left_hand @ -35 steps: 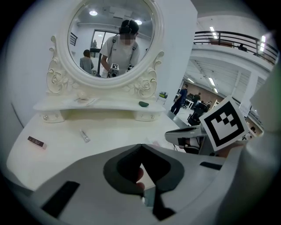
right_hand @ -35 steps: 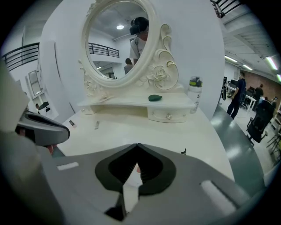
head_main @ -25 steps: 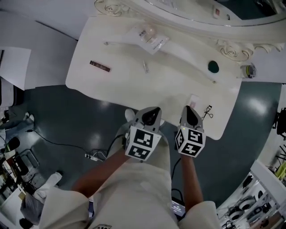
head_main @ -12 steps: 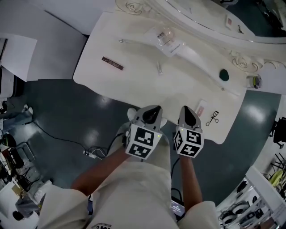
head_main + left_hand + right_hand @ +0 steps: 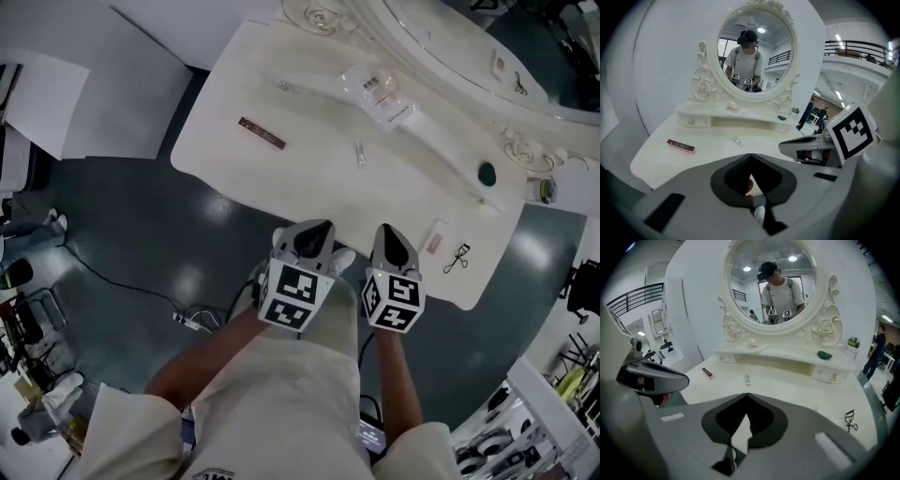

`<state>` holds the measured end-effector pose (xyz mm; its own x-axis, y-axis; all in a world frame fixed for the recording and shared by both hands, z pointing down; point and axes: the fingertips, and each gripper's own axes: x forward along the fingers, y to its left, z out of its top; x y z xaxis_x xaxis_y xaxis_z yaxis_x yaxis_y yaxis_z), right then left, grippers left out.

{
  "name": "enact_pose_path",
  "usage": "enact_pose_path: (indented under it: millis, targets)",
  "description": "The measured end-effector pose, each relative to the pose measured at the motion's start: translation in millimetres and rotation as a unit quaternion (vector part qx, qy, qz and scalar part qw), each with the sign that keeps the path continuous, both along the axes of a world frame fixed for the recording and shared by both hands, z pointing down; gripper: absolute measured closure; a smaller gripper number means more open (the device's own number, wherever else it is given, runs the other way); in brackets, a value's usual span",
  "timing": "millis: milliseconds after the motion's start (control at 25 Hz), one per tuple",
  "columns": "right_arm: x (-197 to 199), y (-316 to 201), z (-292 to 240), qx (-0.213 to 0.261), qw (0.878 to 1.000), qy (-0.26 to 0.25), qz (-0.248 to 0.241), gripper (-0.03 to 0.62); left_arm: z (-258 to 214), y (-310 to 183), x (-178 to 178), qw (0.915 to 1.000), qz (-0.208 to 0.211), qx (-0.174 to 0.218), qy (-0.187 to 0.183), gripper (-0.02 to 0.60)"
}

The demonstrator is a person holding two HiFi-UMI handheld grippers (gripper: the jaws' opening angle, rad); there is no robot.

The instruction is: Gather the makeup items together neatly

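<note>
approach is judged to be in hand: the jaws of left gripper (image 5: 314, 232) and right gripper (image 5: 388, 234) are pressed together, empty. on the surface (image 5: 309, 183) brown stick (image 5: 262, 133) and eyelash curler (image 5: 457, 260) lie well apart; jaws must be opened first.

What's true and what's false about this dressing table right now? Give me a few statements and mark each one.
1. The left gripper and the right gripper are both shut with nothing held. True.
2. In the head view, the eyelash curler lies at the left end of the table. False: it lies near the right end, close to the right gripper.
3. The slim dark box and the small tube lie apart on the table. True.
4. The green item sits on the floor. False: it rests on the raised shelf below the mirror.
</note>
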<state>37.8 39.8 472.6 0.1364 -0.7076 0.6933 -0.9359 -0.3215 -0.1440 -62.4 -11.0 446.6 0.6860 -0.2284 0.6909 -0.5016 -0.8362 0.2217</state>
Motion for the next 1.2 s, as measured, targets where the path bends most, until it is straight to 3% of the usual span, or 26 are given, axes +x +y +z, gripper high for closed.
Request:
enact_pose_path:
  millis: [600,1200]
  targets:
    - [-82,-63,4,0.001,0.996,-0.014,-0.091,0.591,11,-46,-72,0.9981,-0.061,-0.012,-0.003,0.577]
    - [-137,-117,16,0.014,0.987,-0.006,-0.16,0.571,27,-74,-134,0.9933,-0.114,-0.016,-0.01,0.577]
